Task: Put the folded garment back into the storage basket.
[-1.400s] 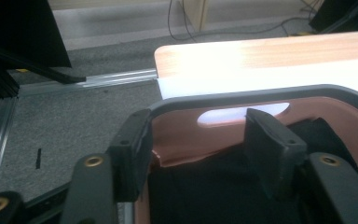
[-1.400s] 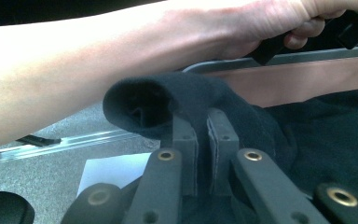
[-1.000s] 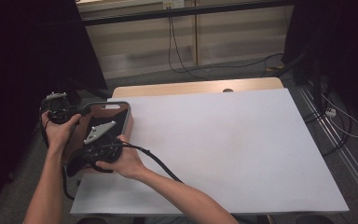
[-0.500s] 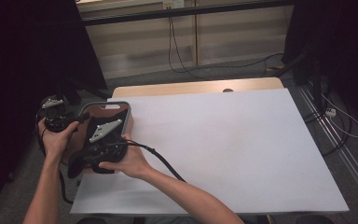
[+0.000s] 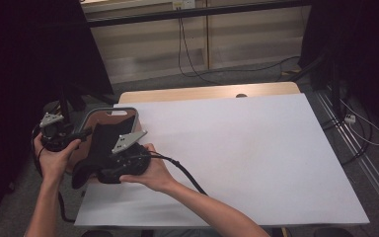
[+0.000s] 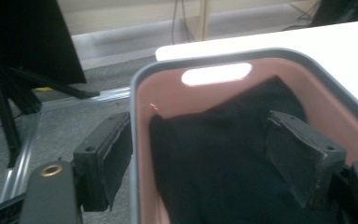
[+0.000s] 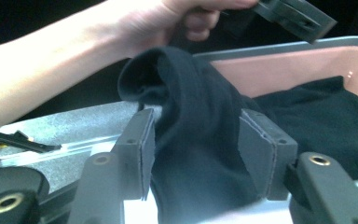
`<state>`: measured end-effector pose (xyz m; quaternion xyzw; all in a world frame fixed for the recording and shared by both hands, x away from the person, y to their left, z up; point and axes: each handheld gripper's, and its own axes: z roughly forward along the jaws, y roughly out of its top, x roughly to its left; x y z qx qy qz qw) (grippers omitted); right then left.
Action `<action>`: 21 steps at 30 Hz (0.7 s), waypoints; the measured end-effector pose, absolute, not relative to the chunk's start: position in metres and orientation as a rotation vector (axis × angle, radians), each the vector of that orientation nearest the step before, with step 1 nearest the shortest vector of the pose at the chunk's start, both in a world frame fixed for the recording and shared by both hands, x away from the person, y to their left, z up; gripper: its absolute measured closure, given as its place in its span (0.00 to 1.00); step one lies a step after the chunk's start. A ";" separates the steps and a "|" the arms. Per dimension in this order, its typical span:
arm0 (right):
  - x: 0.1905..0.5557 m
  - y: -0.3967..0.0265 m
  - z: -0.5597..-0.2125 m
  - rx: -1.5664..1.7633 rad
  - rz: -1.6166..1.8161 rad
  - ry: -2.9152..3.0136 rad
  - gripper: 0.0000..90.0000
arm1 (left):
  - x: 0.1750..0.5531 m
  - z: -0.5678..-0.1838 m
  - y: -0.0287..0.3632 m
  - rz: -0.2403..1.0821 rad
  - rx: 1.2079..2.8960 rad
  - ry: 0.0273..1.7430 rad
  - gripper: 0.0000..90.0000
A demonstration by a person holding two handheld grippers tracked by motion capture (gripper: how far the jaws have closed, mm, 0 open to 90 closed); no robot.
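A grey-rimmed basket (image 5: 112, 109) with a pinkish inside stands at the table's left edge. A black cloth (image 5: 104, 140) lies in it and hangs over its near rim. My right gripper (image 5: 91, 170) reaches in from the near side. In the right gripper view its jaws (image 7: 196, 135) have just been opening and stand on either side of a fold of the cloth (image 7: 191, 93), without squeezing it. My left gripper (image 5: 81, 133) is at the basket's left side. In the left gripper view it (image 6: 200, 140) is open astride the rim (image 6: 135, 107), one jaw outside and one over the cloth (image 6: 214, 158).
A white sheet (image 5: 246, 153) covers the table, with a wooden strip (image 5: 202, 93) bare at the back. A dark stand (image 5: 66, 101) and floor rails sit left of the basket. Cables (image 5: 355, 123) lie on the floor to the right.
My right gripper's jaws have opened around the cloth fold, which now droops over the rim. My left hand has slid toward the near side along the basket.
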<state>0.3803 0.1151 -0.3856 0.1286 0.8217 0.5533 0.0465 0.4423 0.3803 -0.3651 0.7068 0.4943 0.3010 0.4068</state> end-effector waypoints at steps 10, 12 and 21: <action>0.372 0.087 -0.396 0.441 1.701 2.481 0.43 | 0.400 -0.374 0.384 0.732 1.786 1.237 0.32; 0.370 0.081 -0.397 0.449 1.702 2.472 0.43 | 0.390 -0.377 0.385 0.699 1.772 1.242 0.33; 0.360 0.060 -0.403 0.470 1.709 2.449 0.41 | 0.346 -0.378 0.388 0.636 1.684 1.236 0.38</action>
